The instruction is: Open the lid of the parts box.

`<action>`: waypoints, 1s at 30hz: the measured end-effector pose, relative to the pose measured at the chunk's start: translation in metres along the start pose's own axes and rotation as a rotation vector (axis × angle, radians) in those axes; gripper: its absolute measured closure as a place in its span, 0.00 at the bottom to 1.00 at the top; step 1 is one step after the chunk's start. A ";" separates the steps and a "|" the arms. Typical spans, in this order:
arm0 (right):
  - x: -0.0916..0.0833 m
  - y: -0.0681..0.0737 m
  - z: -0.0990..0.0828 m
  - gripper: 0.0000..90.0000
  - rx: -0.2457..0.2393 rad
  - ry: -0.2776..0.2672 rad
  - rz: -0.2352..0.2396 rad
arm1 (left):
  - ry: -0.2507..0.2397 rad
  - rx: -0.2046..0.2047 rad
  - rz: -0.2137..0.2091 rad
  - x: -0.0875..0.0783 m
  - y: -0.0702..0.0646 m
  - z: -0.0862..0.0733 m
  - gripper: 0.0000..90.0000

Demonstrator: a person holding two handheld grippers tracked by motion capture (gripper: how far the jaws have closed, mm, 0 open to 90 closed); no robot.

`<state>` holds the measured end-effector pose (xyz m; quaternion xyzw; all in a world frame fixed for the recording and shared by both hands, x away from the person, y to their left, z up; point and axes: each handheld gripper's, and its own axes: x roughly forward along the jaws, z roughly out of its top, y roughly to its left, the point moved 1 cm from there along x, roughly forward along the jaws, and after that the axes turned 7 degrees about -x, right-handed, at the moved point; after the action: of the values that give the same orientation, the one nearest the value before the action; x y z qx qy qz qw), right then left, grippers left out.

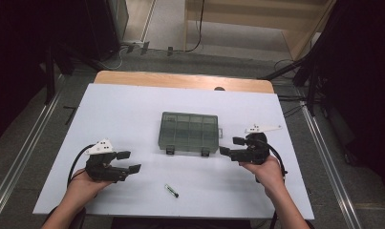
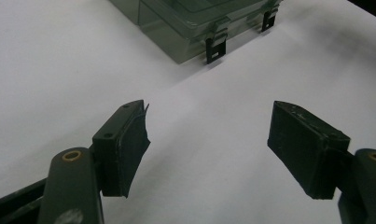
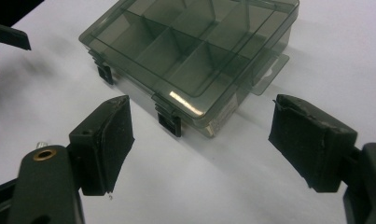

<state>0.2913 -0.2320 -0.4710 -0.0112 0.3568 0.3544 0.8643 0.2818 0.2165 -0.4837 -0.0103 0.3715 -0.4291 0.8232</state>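
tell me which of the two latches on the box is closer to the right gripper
The latch on the right end of the compartment box's front edge; the other latch sits toward the left gripper. The right gripper hovers open beside that corner.

High view: looks forward and down from above the person's side, taking in the whole white table [image 1: 133, 109].
Left gripper view: low and close over the table, facing the compartment box [image 2: 195, 28] at its near corner.
Right gripper view: low, nearer that box [image 3: 195, 56].
Shared: the box and its front latches.
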 end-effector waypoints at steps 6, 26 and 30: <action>0.010 0.003 -0.002 0.35 -0.015 -0.014 -0.005 | -0.003 0.005 0.004 -0.001 0.000 0.001 0.31; 0.026 -0.006 -0.020 1.00 -0.016 0.097 0.063 | -0.001 0.009 0.016 0.000 0.000 0.001 0.31; 0.028 -0.005 -0.019 1.00 -0.025 0.110 0.055 | -0.001 0.006 0.019 0.000 0.000 0.001 0.31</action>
<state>0.2965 -0.2237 -0.5039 -0.0318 0.3993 0.3811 0.8332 0.2823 0.2165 -0.4828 -0.0045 0.3697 -0.4222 0.8276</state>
